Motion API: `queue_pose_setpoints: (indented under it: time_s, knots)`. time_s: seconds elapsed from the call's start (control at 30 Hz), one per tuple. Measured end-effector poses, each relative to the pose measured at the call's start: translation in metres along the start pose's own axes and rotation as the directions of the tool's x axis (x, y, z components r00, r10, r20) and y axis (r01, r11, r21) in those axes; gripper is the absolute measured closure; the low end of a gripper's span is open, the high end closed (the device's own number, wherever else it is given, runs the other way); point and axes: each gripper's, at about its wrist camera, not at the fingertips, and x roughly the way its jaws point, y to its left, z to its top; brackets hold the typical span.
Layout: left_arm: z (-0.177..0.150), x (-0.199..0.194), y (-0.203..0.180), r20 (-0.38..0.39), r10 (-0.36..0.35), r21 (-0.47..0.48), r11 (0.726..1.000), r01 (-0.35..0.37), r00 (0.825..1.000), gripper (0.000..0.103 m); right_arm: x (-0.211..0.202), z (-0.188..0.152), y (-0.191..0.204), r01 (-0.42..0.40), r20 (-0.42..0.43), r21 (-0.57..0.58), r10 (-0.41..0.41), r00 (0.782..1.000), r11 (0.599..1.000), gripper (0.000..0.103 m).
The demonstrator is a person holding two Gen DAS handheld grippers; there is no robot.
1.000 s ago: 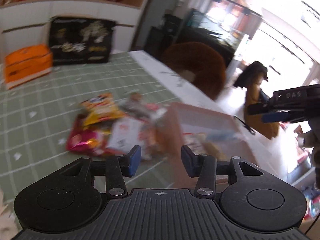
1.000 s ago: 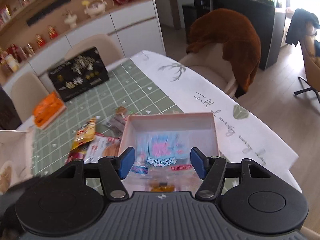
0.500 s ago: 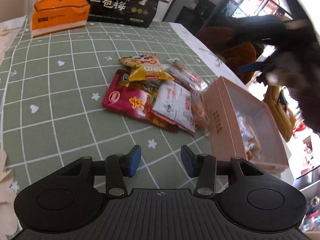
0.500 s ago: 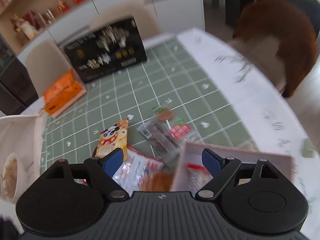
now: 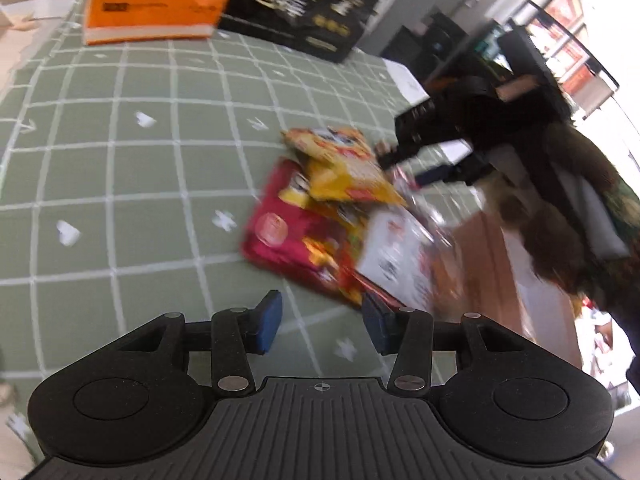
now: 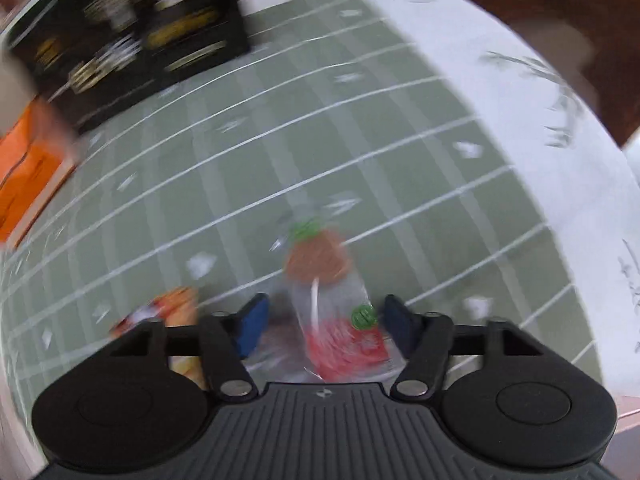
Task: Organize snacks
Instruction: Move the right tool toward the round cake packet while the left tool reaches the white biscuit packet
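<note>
Snack pile on the green checked cloth. A yellow packet (image 5: pixel 340 168) lies flat, overlapping the far end of a red packet (image 5: pixel 292 236); a white packet (image 5: pixel 396 252) overlaps the red one's near right side, next to a pink box (image 5: pixel 492 264). A clear-wrapped lollipop (image 6: pixel 320 260) lies beside a clear pack with a red label (image 6: pixel 344 344). All blurred.

Both grippers' fingers (image 5: pixel 269 322) (image 6: pixel 251 322) apart, downward-tilted

I'm looking at a home dining room, table under a green checked tablecloth (image 5: pixel 120 184) ahead of my left claw, orange tissue pack (image 5: pixel 152 4) and black gift box (image 5: pixel 296 4) at its far end, brown-draped chair (image 6: pixel 560 20) beyond my right claw's table edge, bright windows (image 5: pixel 576 64) far right.
</note>
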Motion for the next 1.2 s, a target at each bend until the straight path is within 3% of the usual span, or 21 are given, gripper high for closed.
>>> queue_pose_setpoints:
  time_s: [0.13,0.27,0.33,0.4,0.5,0.6,0.73,0.87,0.93,0.97,1.0,1.2]
  knots:
    - [0.006,-0.011,0.018,0.029,0.051,-0.037,0.998,-0.05,0.998,0.054,-0.005,-0.028,0.039,-0.067,-0.057,-0.054,0.063,0.996,0.996,0.06]
    - [0.004,-0.028,0.027,0.023,0.075,-0.016,0.997,-0.074,0.997,0.054,-0.016,-0.07,0.065,-0.11,-0.075,-0.111,0.102,0.992,0.988,0.06]
    - [0.002,-0.038,0.027,0.036,0.064,-0.007,0.998,-0.063,0.997,0.054,-0.025,-0.086,0.067,-0.157,-0.118,-0.109,0.144,0.983,0.982,0.06]
    - [0.002,-0.047,0.024,0.062,0.041,-0.001,0.999,-0.041,0.997,0.054,-0.043,-0.099,0.065,-0.135,-0.097,-0.116,0.125,0.987,0.984,0.059]
    - [0.005,-0.054,0.017,0.092,0.003,0.025,1.0,-0.005,0.996,0.054,-0.076,-0.121,0.053,-0.119,-0.038,-0.106,0.115,0.993,0.987,0.056]
    - [0.008,-0.05,-0.003,0.081,-0.057,0.109,0.993,0.048,0.995,0.054,-0.096,-0.138,0.037,-0.114,-0.008,-0.063,0.114,0.993,0.991,0.056]
    - [0.006,-0.02,-0.041,-0.014,-0.141,0.281,0.95,0.14,0.99,0.054,-0.127,-0.166,0.01,-0.103,0.069,-0.043,0.106,0.992,0.994,0.056]
    - [0.009,0.022,-0.072,-0.059,-0.114,0.373,0.919,0.128,0.992,0.054,-0.152,-0.208,-0.016,-0.092,0.106,0.038,0.088,0.99,0.995,0.056]
    - [0.01,0.042,-0.081,-0.088,-0.077,0.394,0.913,0.106,0.993,0.062,-0.161,-0.232,-0.031,-0.066,0.119,0.082,0.056,0.991,0.994,0.055]
    - [0.006,0.048,-0.084,-0.102,-0.07,0.409,0.906,0.106,0.992,0.072,-0.164,-0.245,-0.039,-0.051,0.122,0.1,0.039,0.992,0.994,0.054]
    - [0.002,0.05,-0.086,-0.111,-0.07,0.428,0.897,0.111,0.991,0.078,-0.166,-0.257,-0.048,-0.04,0.124,0.116,0.025,0.992,0.992,0.052]
    - [-0.043,0.021,-0.081,-0.166,-0.123,0.442,0.877,0.185,0.978,0.079,-0.158,-0.325,-0.08,-0.025,0.115,0.179,0.005,0.993,0.983,0.048]
